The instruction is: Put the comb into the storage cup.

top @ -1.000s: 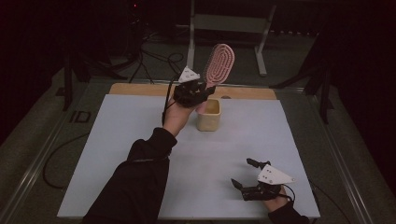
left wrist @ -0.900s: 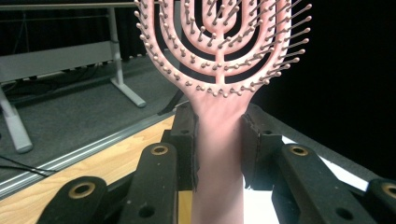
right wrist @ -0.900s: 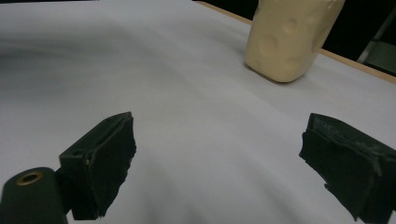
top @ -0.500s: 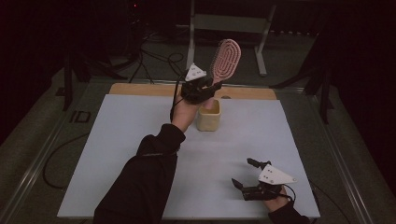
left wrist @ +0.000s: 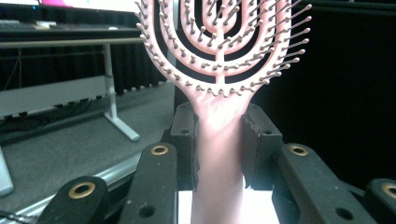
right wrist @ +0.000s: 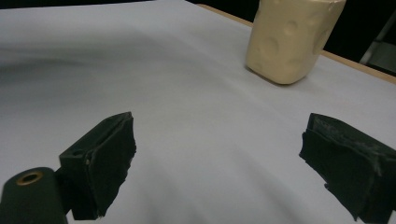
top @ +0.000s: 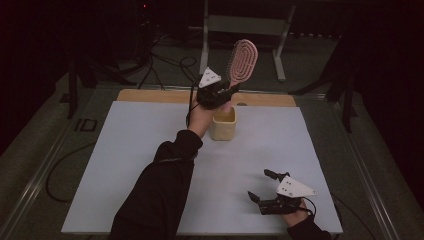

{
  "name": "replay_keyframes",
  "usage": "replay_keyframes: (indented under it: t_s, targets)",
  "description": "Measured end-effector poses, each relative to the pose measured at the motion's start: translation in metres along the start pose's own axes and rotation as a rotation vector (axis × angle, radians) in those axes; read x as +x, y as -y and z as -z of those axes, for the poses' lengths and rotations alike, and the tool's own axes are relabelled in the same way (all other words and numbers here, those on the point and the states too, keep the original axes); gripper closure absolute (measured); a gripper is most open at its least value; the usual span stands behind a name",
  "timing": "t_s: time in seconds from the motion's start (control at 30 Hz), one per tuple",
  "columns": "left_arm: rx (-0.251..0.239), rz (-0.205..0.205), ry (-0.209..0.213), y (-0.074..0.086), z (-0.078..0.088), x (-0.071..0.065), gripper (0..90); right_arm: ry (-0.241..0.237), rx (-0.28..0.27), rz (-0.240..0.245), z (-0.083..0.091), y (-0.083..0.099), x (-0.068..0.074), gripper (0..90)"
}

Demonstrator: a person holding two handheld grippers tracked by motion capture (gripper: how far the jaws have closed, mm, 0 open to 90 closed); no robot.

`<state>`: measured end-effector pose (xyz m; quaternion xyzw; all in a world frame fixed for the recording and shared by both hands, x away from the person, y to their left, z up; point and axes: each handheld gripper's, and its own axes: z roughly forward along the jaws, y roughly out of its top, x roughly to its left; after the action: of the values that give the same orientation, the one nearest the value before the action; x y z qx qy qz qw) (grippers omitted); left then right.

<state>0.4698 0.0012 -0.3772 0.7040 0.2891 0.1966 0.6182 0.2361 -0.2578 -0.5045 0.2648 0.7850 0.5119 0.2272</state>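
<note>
A pink vented hairbrush (top: 243, 61) stands upright in the air, head up, above a cream cup with round dimples (top: 223, 124). My left gripper (top: 226, 94) is shut on the brush's handle (left wrist: 218, 154), its pads pressing both sides just below the bristled head (left wrist: 219, 42). The cup (right wrist: 293, 37) sits on the white table sheet (top: 125, 150) near the far edge, its opening right under the left hand. Near the front right corner my right gripper (top: 260, 185) rests low over the sheet, open, with nothing between its jaws (right wrist: 219, 163).
A wooden strip (top: 150, 96) borders the sheet's far edge. Behind the table stand a grey metal frame (top: 245, 25), cables on the floor (top: 165, 60) and dark stands at both sides. A cable (top: 60, 170) loops beside the table's left edge.
My left hand has carried the brush to the right and a little down, so it now stands over the cup. The right gripper has kept still.
</note>
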Motion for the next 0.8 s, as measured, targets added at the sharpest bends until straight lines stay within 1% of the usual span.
replay_keyframes:
  t_s: [0.03, 0.07, 0.13, 0.17, 0.2, 0.27, 0.3, 0.4, 0.57, 0.8]
  targets:
    - [-0.011, -0.002, -0.004, 0.002, -0.001, 0.001, 69.8, -0.001, -0.001, 0.000, 0.000, 0.000, 0.000, 9.4]
    - [-0.014, 0.008, 0.004, 0.003, -0.002, 0.002, 69.7, -0.002, -0.002, 0.001, 0.000, 0.000, 0.000, 9.4]
    - [-0.021, 0.006, -0.001, 0.006, -0.003, 0.003, 69.8, -0.004, -0.002, 0.000, 0.000, 0.000, 0.000, 9.4]
    - [-0.038, -0.011, -0.001, 0.012, -0.005, 0.006, 69.8, -0.004, -0.002, -0.002, 0.000, 0.000, 0.000, 9.4]
    - [-0.037, -0.015, -0.009, 0.013, -0.006, 0.007, 69.8, -0.006, -0.003, -0.003, 0.000, 0.000, 0.000, 9.4]
    - [-0.041, -0.015, -0.010, 0.016, -0.007, 0.008, 69.8, -0.007, -0.004, -0.001, 0.000, 0.000, -0.001, 9.4]
    - [-0.035, 0.000, -0.017, 0.019, -0.008, 0.010, 69.8, -0.007, -0.004, -0.003, 0.000, 0.000, 0.000, 9.4]
    - [-0.034, 0.026, -0.017, 0.026, -0.009, 0.014, 69.8, -0.010, -0.004, -0.001, 0.000, 0.000, -0.001, 9.4]
    - [-0.027, 0.031, -0.024, 0.034, -0.010, 0.017, 69.7, -0.011, -0.004, -0.001, -0.001, 0.000, -0.001, 9.4]
    - [-0.018, 0.049, -0.008, 0.046, -0.011, 0.018, 69.8, -0.013, -0.004, 0.001, -0.001, 0.000, -0.001, 9.4]
